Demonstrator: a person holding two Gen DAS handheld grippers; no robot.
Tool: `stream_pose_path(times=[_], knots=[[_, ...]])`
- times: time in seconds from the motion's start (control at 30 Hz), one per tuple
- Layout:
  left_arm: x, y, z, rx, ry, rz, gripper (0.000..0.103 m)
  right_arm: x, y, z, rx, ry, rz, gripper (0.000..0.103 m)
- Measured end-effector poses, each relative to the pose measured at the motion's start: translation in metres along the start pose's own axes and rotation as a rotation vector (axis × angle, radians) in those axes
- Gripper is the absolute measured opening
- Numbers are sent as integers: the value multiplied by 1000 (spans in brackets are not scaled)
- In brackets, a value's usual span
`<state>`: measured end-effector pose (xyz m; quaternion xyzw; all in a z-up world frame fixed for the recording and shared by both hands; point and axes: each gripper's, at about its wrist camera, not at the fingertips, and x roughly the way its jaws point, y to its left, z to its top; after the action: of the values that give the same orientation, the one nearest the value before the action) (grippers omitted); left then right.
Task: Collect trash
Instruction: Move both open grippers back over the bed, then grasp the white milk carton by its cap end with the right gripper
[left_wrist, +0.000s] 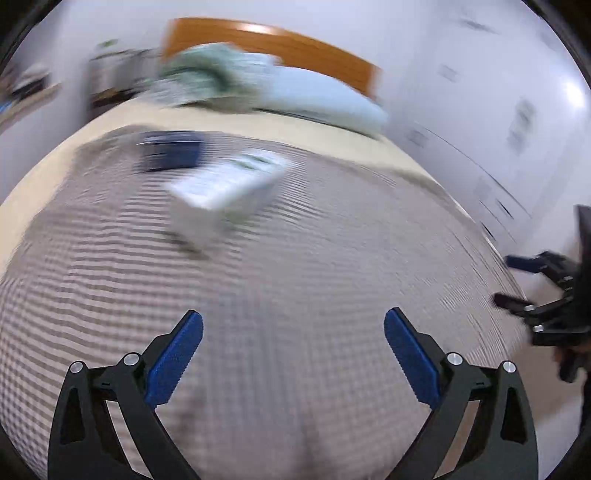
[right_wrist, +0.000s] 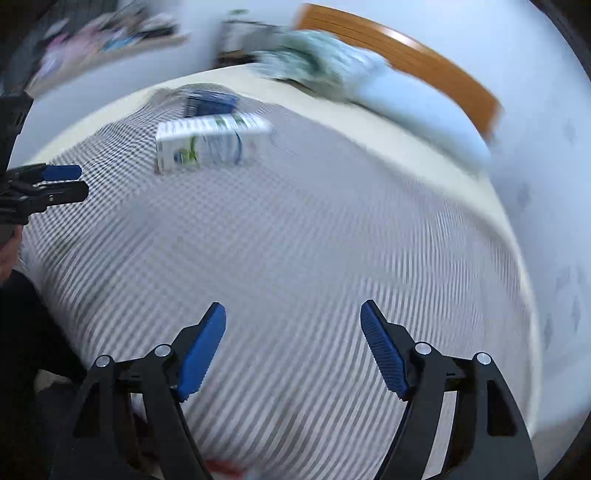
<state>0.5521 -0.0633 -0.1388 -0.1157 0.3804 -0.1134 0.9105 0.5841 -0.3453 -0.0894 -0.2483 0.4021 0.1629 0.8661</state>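
Note:
Both views are motion-blurred. A white carton with green and blue print lies on its side on a checked blanket on a bed. A dark blue packet lies just behind it. My left gripper is open and empty, well short of the carton; it also shows at the left edge of the right wrist view. My right gripper is open and empty above the blanket; it also shows at the right edge of the left wrist view.
The checked blanket covers a cream bed sheet. A pale blue pillow and a green crumpled cover lie by the wooden headboard. A white wardrobe stands to the right.

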Motion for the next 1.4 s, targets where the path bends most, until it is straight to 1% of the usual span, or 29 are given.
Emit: stream_pose_path(times=[0.03,0.1,0.17,0.2,0.23,0.3,0.33,0.4,0.47,0.5,0.6,0.67,0.7,0.8,0.87,0.9,0.97,1.0,1.03,1.07,1.1,1.13,1.17,1.2,1.23,1.3,1.33,1.37,1.4], knots=[[5,18,13,-47,-28,18,95,9,0,23,-39,4,-2,72],[14,42,32,-95,-62,52,95,37,13,83,-209,22,-17,72],[28,73,55,-137,-85,140,95,73,41,136,-536,44,-57,72],[32,84,61,-148,-90,164,95,88,53,152,-660,61,-71,72],[37,98,66,-157,-103,179,95,112,72,171,-855,86,-92,72],[45,131,67,-204,-120,193,95,139,93,188,-1058,91,-116,72],[48,140,65,-233,-108,201,95,162,106,197,-1204,118,-129,72],[60,163,59,-312,-33,213,95,191,118,201,-1402,157,-153,72],[66,177,55,-351,5,210,95,225,130,195,-1609,207,-182,72],[67,180,54,-353,8,208,95,238,133,192,-1681,248,-155,72],[70,185,55,-350,34,187,95,264,136,183,-1818,295,-146,72],[70,183,59,-353,33,157,95,287,140,180,-1894,321,-163,81],[73,179,61,-344,30,140,95,298,142,180,-1920,336,-171,81],[66,173,62,-315,4,117,95,312,155,181,-1954,356,-90,85],[69,176,61,-329,10,115,95,316,159,184,-1919,381,-60,85],[68,177,59,-337,21,119,95,318,162,189,-1859,425,-59,85],[70,180,57,-345,32,140,95,319,166,199,-1661,562,-47,83],[69,182,56,-344,32,148,95,325,164,208,-1446,693,-41,81],[69,184,56,-348,31,155,95,330,156,217,-1212,793,-16,79],[60,184,51,-355,28,154,95,331,146,221,-1045,841,23,78],[60,186,51,-365,28,146,95,329,134,222,-876,881,92,78],[61,187,51,-371,30,142,95,323,116,220,-683,910,203,77],[62,188,51,-375,34,138,95,316,98,214,-520,898,270,77],[63,188,51,-374,36,136,95,308,81,203,-372,866,288,77],[64,187,51,-369,39,136,95,301,72,195,-293,833,282,77],[67,183,51,-356,48,130,95,278,53,170,-56,701,209,77],[69,180,51,-350,52,125,95,271,50,161,21,673,197,81],[71,177,51,-342,55,119,95,261,50,150,95,625,205,83],[73,174,51,-334,58,117,95,252,52,142,121,566,207,83]])
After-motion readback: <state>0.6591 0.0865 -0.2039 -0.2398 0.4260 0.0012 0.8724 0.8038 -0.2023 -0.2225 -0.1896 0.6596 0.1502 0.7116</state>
